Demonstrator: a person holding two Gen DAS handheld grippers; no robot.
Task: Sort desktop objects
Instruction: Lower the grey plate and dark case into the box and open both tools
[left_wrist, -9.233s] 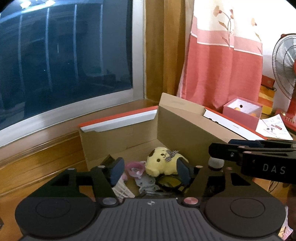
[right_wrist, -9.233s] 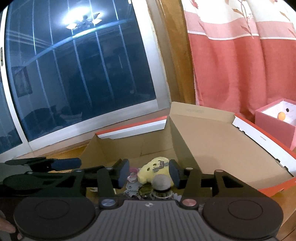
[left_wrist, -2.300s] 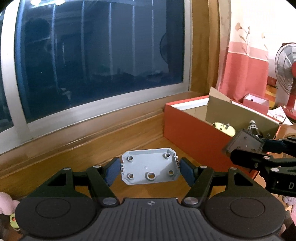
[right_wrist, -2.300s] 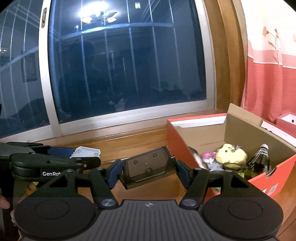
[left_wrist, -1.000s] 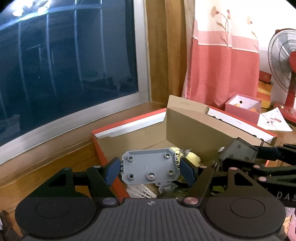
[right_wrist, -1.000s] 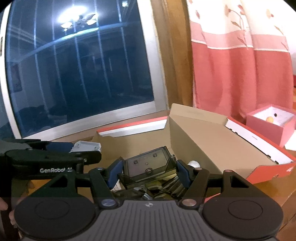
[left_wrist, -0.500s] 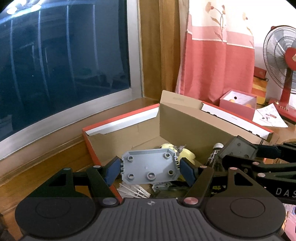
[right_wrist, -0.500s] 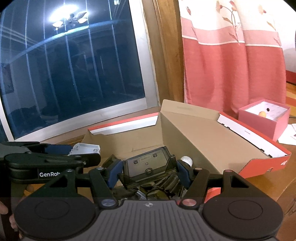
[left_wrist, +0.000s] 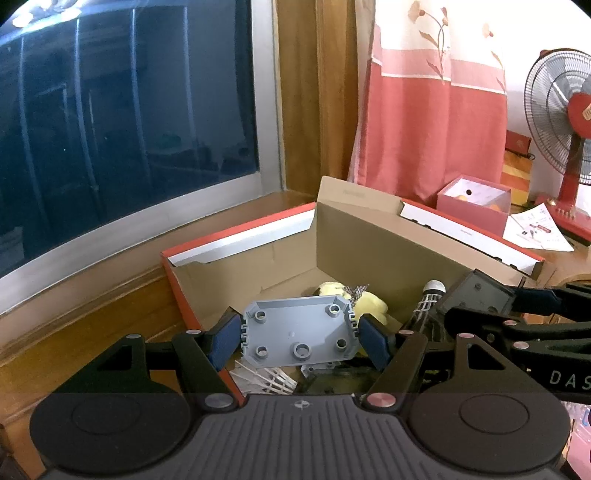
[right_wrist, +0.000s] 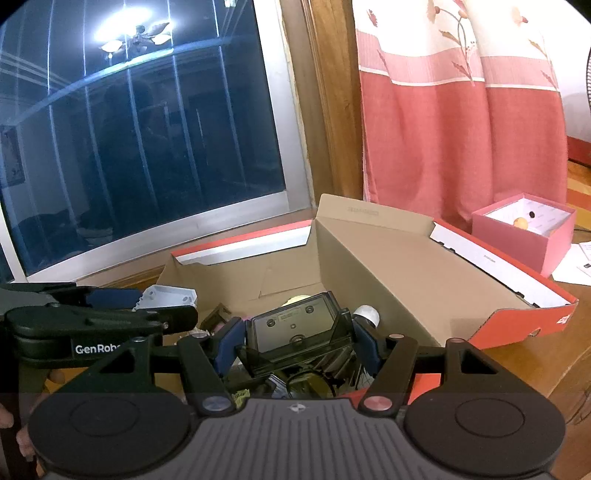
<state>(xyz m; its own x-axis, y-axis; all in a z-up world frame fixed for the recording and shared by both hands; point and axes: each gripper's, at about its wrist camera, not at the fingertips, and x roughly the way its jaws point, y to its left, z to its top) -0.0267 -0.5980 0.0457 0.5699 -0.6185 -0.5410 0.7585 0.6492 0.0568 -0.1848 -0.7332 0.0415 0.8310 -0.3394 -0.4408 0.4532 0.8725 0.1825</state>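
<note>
Lying crosswise, grey plate (left_wrist: 300, 332); seemingly level

Two wrist views above red box (left_wrist: 192, 295)

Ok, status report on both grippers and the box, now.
Left gripper shut on grey plate. Right gripper shut on dark cover. Both over the red box, already cluttered.
</note>
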